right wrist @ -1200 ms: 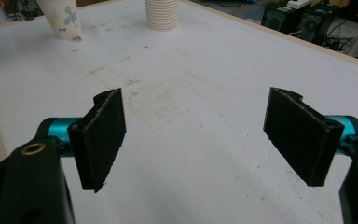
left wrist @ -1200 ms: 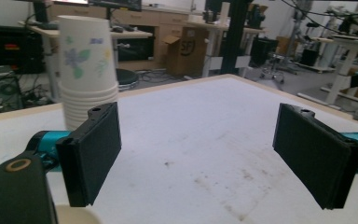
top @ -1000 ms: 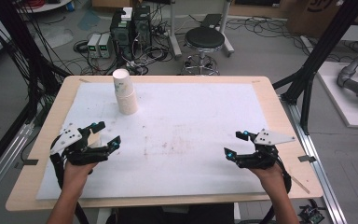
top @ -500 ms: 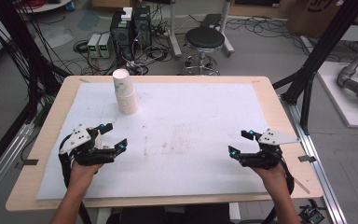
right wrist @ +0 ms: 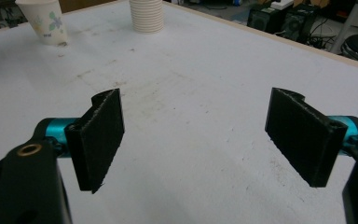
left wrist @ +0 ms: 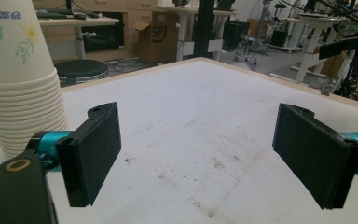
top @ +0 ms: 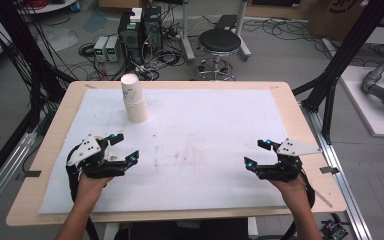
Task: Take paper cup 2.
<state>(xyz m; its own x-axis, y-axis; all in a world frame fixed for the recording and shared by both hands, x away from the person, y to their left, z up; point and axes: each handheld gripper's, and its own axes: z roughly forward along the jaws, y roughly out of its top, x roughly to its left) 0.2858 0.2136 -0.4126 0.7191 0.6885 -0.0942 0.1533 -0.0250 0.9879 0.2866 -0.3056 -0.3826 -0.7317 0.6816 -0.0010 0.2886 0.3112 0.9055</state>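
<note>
A tall stack of paper cups (top: pixel 134 102) stands upside down at the far left of the white mat (top: pixel 210 115); the left gripper view has the stack (left wrist: pixel 21 84) close on its left. My left gripper (top: pixel 124 147) hovers near the front left, its jaws open (left wrist: pixel 196 149) over bare mat. The right gripper (top: pixel 256 153) is at the front right, and its jaws (right wrist: pixel 193 135) have just been opening, with nothing between them. In the right gripper view a single flower-printed cup (right wrist: pixel 44 21) stands upright left of the stack (right wrist: pixel 147 16).
The mat covers a wooden table (top: pixel 300 125) inside a black frame (top: pixel 330 85). Beyond the far edge are a stool (top: pixel 219 42), computer boxes (top: pixel 140 25) and floor cables. The mat's middle shows faint brown stains (top: pixel 180 155).
My left gripper has shifted a little to the right and turned more toward the table's middle. The right hand has stayed put, its jaws a touch wider.
</note>
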